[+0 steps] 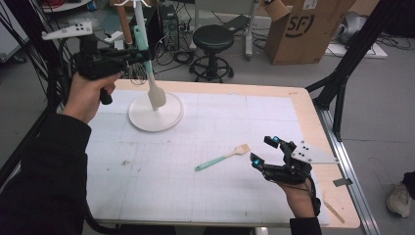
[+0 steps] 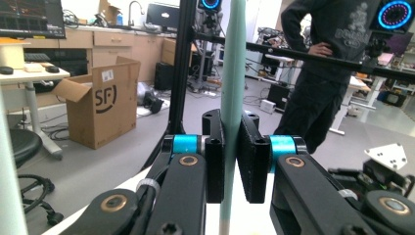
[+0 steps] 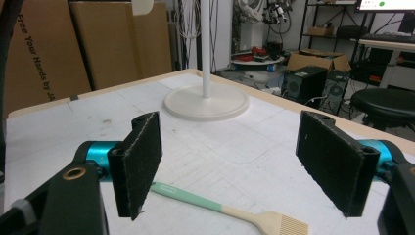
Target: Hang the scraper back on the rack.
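Two mint-handled utensils show on the white-covered table [image 1: 205, 196]: at the left, the left gripper [image 1: 142, 55] is clamped on the green handle of a spatula [image 1: 155, 96], whose beige blade hangs over the round white stand base [image 1: 169, 117]. Toward the right, a green-handled basting brush [image 1: 222, 157] with pale bristles lies flat mid-table, just beside the right gripper [image 1: 264, 149], whose jaws stand wide apart.

Camera layout: one fixed high view, two gripper-mounted views.
High view looks forward and down over the whole surface [image 1: 205, 161]; left gripper view faces level across the room, close on its jaws; right gripper view looks low across the surface toward the stand [image 3: 206, 100], shared with the high view [image 1: 155, 112].
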`<action>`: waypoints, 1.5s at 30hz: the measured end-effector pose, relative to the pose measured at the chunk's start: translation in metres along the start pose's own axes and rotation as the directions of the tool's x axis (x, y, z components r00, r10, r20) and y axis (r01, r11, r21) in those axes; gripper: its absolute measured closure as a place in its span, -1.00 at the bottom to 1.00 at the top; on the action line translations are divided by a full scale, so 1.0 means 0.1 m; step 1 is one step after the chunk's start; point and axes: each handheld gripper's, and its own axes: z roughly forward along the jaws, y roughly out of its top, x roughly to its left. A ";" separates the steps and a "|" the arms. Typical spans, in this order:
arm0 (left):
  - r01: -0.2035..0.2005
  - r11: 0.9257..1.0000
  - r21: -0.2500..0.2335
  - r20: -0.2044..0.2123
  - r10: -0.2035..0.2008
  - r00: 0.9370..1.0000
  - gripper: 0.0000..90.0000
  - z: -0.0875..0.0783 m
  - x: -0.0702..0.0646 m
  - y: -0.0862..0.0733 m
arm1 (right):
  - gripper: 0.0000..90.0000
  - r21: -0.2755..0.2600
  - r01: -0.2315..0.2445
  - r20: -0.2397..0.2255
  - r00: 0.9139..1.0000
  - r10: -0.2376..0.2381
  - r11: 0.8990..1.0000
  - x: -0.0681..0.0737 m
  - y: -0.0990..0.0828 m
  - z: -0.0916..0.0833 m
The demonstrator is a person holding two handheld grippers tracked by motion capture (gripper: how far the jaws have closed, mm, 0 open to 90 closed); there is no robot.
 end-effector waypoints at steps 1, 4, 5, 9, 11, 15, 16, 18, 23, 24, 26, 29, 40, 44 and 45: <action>-0.005 1.000 0.006 0.000 0.005 1.000 0.83 0.01 0.03 0.04 | -0.46 -0.003 -0.003 0.000 1.000 0.003 1.000 0.00 0.00 0.00; -0.013 1.000 0.027 0.002 0.013 1.000 0.83 0.06 0.09 0.13 | -0.46 -0.002 -0.004 -0.001 1.000 0.004 1.000 -0.03 0.01 0.00; -0.011 1.000 0.029 0.003 0.011 1.000 0.83 0.07 0.12 0.15 | -0.46 -0.001 -0.002 -0.001 1.000 0.002 1.000 -0.03 0.01 0.00; 0.002 0.999 0.054 -0.009 -0.001 1.000 0.83 0.12 0.25 0.20 | -0.46 -0.005 -0.007 0.002 1.000 0.007 1.000 -0.04 0.01 -0.02; 0.008 0.998 0.059 -0.012 -0.007 1.000 0.83 0.14 0.31 0.21 | -0.46 -0.007 -0.007 0.006 1.000 0.007 1.000 -0.04 0.00 -0.04; 0.023 0.999 0.048 -0.010 -0.023 1.000 0.83 0.18 0.39 0.24 | -0.46 -0.010 -0.010 0.014 1.000 0.010 1.000 -0.04 0.01 -0.08; 0.025 0.999 0.048 -0.007 -0.024 1.000 0.83 0.19 0.41 0.24 | -0.46 -0.010 -0.011 0.016 1.000 0.011 1.000 -0.04 0.01 -0.09; 0.029 0.998 0.056 -0.008 -0.028 1.000 0.83 0.21 0.45 0.22 | -0.46 -0.013 -0.011 0.022 1.000 0.011 1.000 -0.04 0.01 -0.11; 0.045 0.998 0.046 -0.008 -0.045 0.999 0.83 0.21 0.53 0.20 | -0.47 -0.014 -0.012 0.025 1.000 0.012 1.000 -0.06 0.03 -0.11; 0.045 0.998 0.044 -0.006 -0.045 0.999 0.83 0.21 0.54 0.20 | -0.47 -0.014 -0.011 0.025 1.000 0.012 1.000 -0.06 0.04 -0.11; 0.051 0.998 0.037 -0.008 -0.051 0.999 0.83 0.18 0.57 0.20 | -0.47 -0.012 -0.009 0.024 1.000 0.010 1.000 -0.06 0.04 -0.10; 0.058 0.998 0.035 -0.015 -0.057 0.998 0.83 0.15 0.62 0.19 | -0.47 -0.011 -0.010 0.023 1.000 0.011 1.000 -0.07 0.05 -0.08; 0.085 0.996 0.041 -0.028 -0.084 0.996 0.83 0.16 0.73 0.19 | -0.48 -0.015 -0.009 0.017 1.000 0.009 1.000 -0.05 0.09 -0.02; 0.088 0.995 0.055 -0.036 -0.086 0.996 0.83 0.19 0.75 0.17 | -0.48 -0.015 -0.007 0.020 1.000 0.007 1.000 -0.05 0.09 -0.03; 0.094 0.994 0.056 -0.043 -0.091 0.995 0.83 0.19 0.76 0.17 | -0.48 -0.012 -0.009 0.021 1.000 0.009 1.000 -0.05 0.09 -0.04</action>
